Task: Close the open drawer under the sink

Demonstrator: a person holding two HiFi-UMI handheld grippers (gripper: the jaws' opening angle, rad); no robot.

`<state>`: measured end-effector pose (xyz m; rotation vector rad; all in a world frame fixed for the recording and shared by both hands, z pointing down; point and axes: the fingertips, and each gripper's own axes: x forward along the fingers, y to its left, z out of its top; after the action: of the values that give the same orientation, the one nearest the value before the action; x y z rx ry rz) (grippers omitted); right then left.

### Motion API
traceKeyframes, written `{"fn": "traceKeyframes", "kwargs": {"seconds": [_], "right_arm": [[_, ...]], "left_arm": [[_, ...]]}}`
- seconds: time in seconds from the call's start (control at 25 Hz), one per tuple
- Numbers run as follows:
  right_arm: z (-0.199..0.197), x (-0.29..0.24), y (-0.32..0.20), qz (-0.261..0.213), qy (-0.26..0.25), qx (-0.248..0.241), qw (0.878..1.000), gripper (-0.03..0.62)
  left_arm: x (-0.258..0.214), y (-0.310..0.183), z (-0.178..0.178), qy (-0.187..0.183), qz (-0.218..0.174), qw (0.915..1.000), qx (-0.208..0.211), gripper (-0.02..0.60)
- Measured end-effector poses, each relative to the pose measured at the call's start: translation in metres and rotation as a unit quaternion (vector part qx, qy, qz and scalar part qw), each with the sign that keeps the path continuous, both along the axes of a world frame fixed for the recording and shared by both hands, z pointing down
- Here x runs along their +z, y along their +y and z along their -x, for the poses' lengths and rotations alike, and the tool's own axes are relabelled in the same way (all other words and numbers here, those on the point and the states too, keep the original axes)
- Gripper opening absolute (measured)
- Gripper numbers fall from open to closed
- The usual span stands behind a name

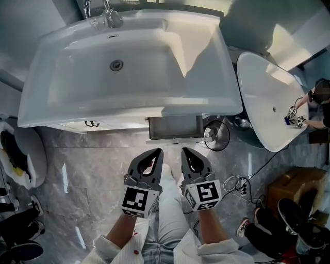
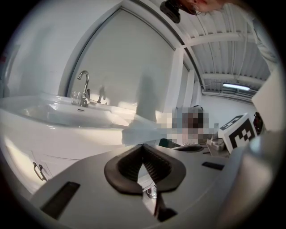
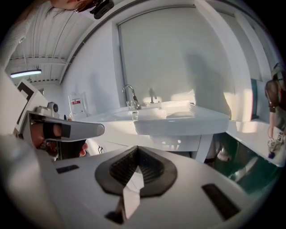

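Note:
In the head view, the white sink (image 1: 129, 62) fills the top, with its tap (image 1: 105, 13) at the back. Under its front edge a grey drawer (image 1: 175, 127) stands pulled out. Both grippers hover side by side over the marble floor, just short of the drawer, tips toward it. My left gripper (image 1: 156, 151) is shut and holds nothing. My right gripper (image 1: 185, 150) is shut too, also with nothing in it. In the left gripper view, the left gripper (image 2: 143, 146) faces the sink (image 2: 67, 114). The right gripper (image 3: 136, 148) faces the sink (image 3: 170, 116) from below.
A second white basin (image 1: 265, 98) stands at the right, where another person's hand (image 1: 304, 103) works. A round black item (image 1: 216, 135) and cables (image 1: 234, 183) lie right of the drawer. A cardboard box (image 1: 296, 185) sits at the right. A cabinet handle (image 1: 93, 124) shows left of the drawer.

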<state>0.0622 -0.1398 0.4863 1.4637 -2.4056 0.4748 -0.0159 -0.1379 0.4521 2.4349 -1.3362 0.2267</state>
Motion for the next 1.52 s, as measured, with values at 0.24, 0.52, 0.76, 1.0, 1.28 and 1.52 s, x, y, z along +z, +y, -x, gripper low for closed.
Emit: {"fn": "traceKeyframes", "kwargs": {"seconds": [0.24, 0.52, 0.76, 1.0, 1.28, 1.52], "right_arm": [[0.002, 0.039, -0.001, 0.004, 0.001, 0.000, 1.000, 0.009], [-0.006, 0.087, -0.001, 0.024, 0.011, 0.011, 1.000, 0.009], [-0.003, 0.114, -0.004, 0.037, 0.018, 0.007, 0.999, 0.009], [0.000, 0.132, -0.009, 0.052, 0.018, 0.004, 0.999, 0.009], [-0.002, 0.157, -0.010, 0.077, 0.016, 0.006, 0.997, 0.009], [-0.005, 0.160, -0.019, 0.079, 0.000, 0.022, 0.997, 0.009]], "left_arm": [[0.034, 0.008, -0.005, -0.009, 0.004, 0.9999, 0.010, 0.015], [0.075, 0.017, -0.010, -0.016, 0.031, 0.9991, 0.023, 0.015], [0.093, 0.013, -0.010, -0.016, 0.041, 0.9987, 0.025, 0.015], [0.104, 0.006, -0.014, -0.023, 0.041, 0.9982, 0.036, 0.015], [0.116, 0.006, -0.016, -0.027, 0.052, 0.9975, 0.041, 0.015], [0.123, 0.008, -0.018, -0.033, 0.060, 0.9966, 0.045, 0.015]]}}
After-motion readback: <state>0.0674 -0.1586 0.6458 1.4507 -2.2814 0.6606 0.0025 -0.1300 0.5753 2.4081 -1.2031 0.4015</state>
